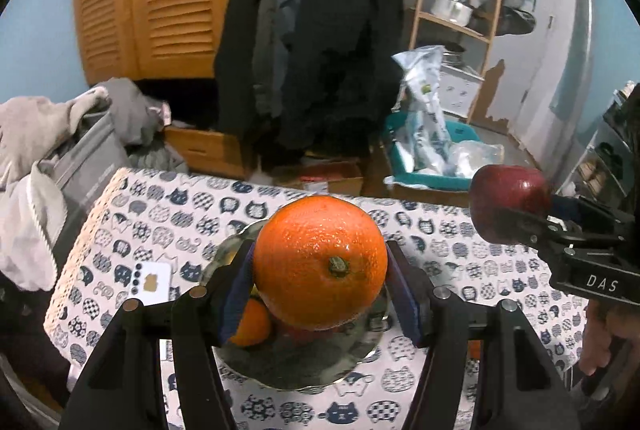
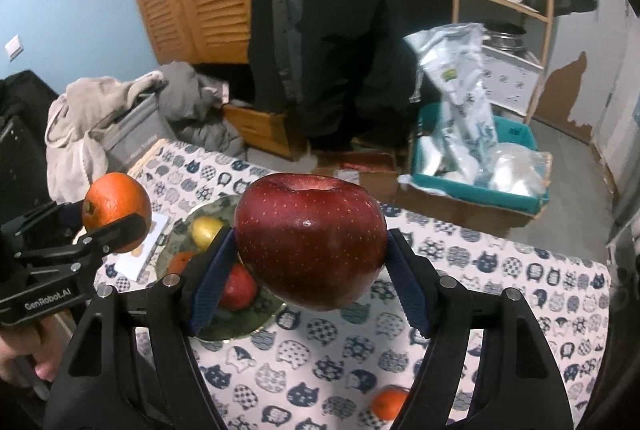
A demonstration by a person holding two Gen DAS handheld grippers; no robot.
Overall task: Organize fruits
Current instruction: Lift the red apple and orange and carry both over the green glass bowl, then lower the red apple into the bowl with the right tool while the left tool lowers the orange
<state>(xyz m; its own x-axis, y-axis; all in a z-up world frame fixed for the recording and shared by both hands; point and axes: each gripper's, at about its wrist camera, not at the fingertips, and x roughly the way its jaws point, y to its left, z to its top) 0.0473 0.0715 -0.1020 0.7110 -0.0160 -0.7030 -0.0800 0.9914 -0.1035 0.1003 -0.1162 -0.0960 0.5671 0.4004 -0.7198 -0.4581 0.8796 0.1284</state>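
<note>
Dim indoor light, heavy fisheye bending with dark corners, soft blur, faint glare on fruit skins.

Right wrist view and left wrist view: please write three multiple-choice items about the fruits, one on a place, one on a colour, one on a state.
1. Where does the small loose orange lie?
A. on the cat-print cloth, outside the plate
B. in the teal basket
C. on the wooden shelf

2. What colour is the apple in the right tool?
A. green
B. dark red
C. yellow

3. What is the state of the left tool?
A. open and empty
B. shut on a banana
C. shut on the big orange

Answers:
1 A, the small orange lies on the cloth, apart from the plate.
2 B, the apple in the right tool is dark red.
3 C, the left tool grips the big orange.
</note>
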